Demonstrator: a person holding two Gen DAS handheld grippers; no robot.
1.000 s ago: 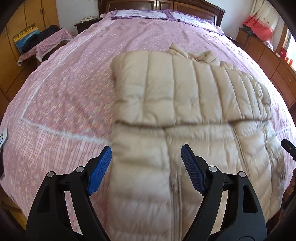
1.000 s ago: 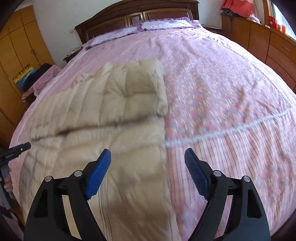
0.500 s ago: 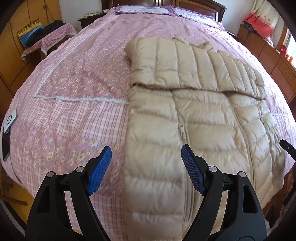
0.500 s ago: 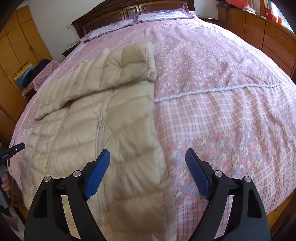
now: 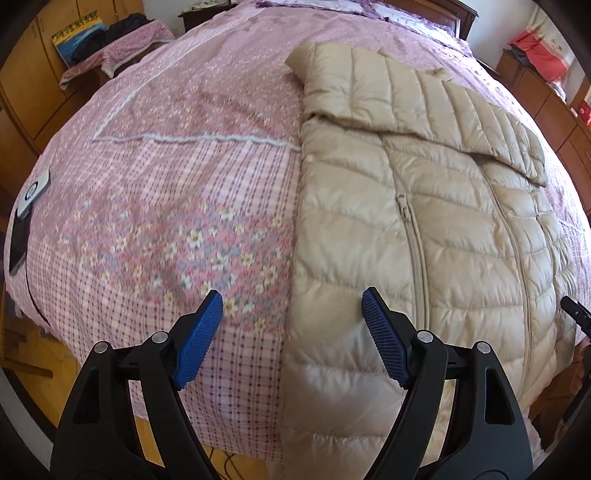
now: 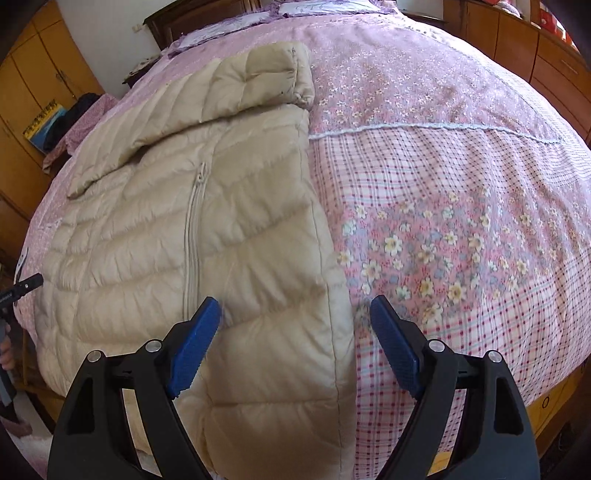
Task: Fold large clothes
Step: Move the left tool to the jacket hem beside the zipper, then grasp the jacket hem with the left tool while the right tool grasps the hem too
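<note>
A beige quilted puffer jacket (image 5: pixel 424 206) lies flat on the pink bed, front up, sleeves folded across its upper part, its hem hanging over the near bed edge. My left gripper (image 5: pixel 291 317) is open and empty above the jacket's left side edge near the hem. In the right wrist view the jacket (image 6: pixel 207 229) fills the left half. My right gripper (image 6: pixel 295 328) is open and empty above the jacket's right side edge near the hem. Each gripper's tip shows at the other view's edge.
The pink floral bedspread (image 5: pixel 177 192) covers the bed. A phone and a white device (image 5: pixel 26 218) lie at its left edge. A chair with clothes (image 5: pixel 110 44) stands far left. Wooden cabinets (image 6: pixel 554 62) line the right wall. The headboard (image 6: pixel 199 18) is at the far end.
Both grippers have pulled back toward the foot of the bed and spread outward, from over the jacket's middle to over its side edges near the hem. The jacket has not moved.
</note>
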